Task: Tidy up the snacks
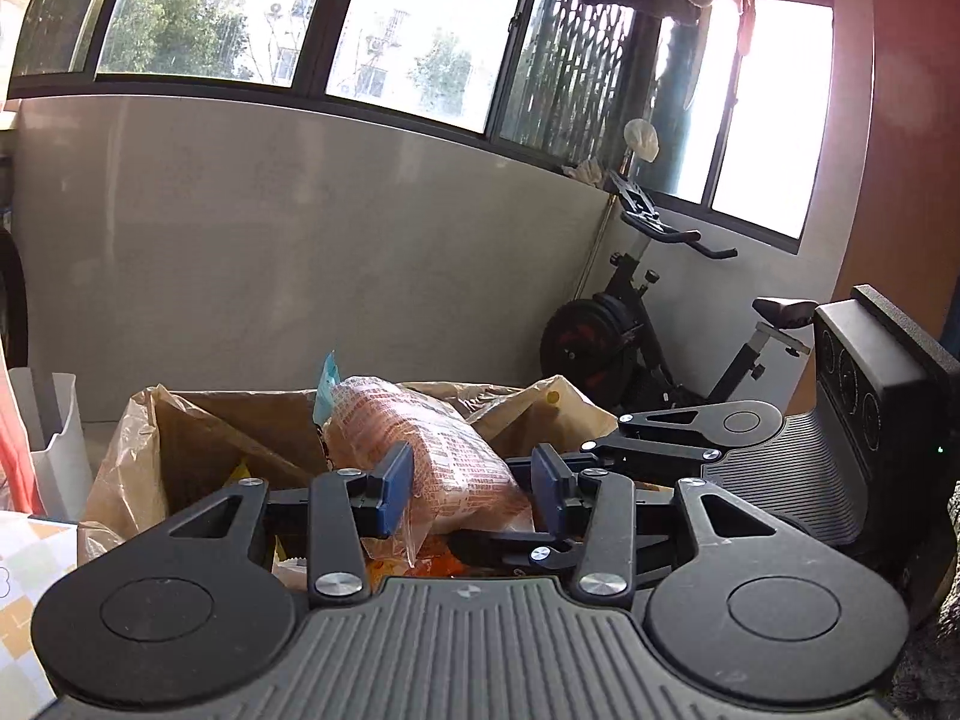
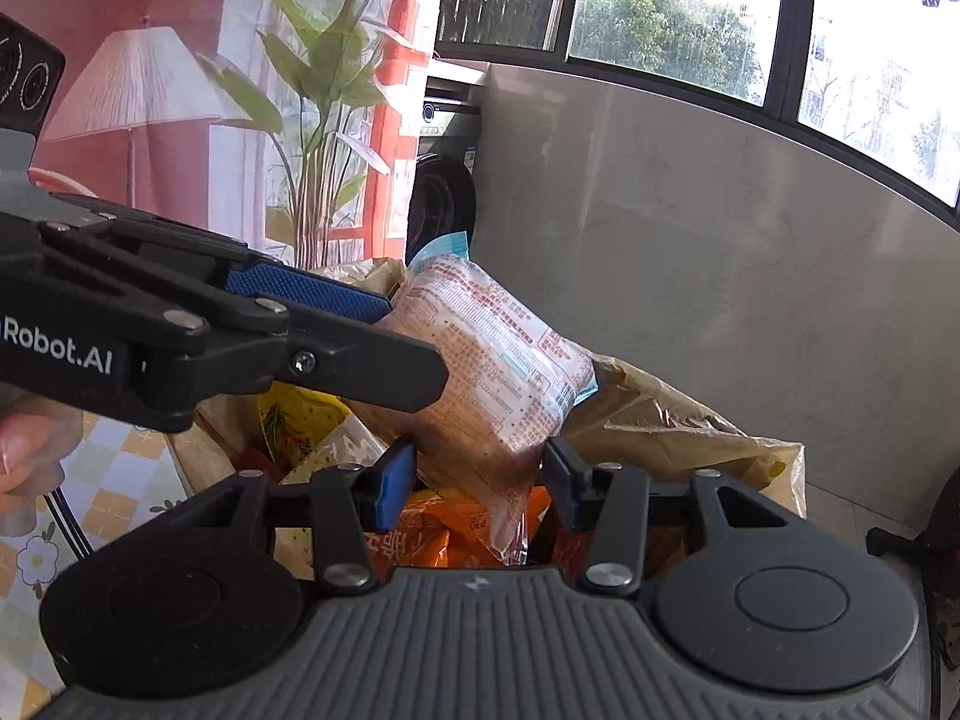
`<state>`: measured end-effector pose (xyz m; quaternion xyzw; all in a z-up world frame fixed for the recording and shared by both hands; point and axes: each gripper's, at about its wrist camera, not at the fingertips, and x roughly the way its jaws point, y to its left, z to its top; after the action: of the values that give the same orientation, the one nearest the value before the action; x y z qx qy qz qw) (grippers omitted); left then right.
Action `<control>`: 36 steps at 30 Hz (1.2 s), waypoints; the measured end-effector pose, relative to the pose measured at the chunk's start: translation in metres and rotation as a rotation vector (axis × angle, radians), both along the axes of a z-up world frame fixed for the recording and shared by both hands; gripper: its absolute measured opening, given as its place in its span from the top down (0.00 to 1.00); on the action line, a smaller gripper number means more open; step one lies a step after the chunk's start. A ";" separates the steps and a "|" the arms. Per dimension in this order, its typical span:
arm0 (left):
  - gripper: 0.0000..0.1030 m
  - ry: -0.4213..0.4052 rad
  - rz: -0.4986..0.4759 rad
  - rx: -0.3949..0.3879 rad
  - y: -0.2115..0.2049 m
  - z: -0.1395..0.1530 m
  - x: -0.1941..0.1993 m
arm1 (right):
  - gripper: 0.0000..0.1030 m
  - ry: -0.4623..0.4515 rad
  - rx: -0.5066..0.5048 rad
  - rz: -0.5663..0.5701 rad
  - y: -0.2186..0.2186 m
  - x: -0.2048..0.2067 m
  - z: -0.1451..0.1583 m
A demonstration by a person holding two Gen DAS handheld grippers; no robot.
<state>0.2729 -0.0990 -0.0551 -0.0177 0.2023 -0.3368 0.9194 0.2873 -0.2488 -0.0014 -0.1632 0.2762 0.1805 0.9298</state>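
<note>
I hold the snack pack (image 2: 498, 360) over the open bag (image 2: 678, 420), both grippers' fingers (image 1: 396, 495) pinching it; it looks light, soft, slippery film, so I grip the sealed ends.

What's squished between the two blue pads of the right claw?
A see-through snack packet with red print, its lower end between the right claw pads, seen in the right wrist view.
</note>
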 end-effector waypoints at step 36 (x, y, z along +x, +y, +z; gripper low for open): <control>0.10 -0.195 0.418 0.203 0.078 0.069 -0.204 | 0.00 -0.147 0.214 -0.398 0.005 -0.225 0.084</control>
<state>0.0693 -0.0215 0.0137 0.0656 0.1374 -0.1174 0.9813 0.0626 -0.2439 0.0826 -0.0187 0.2137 0.0093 0.9767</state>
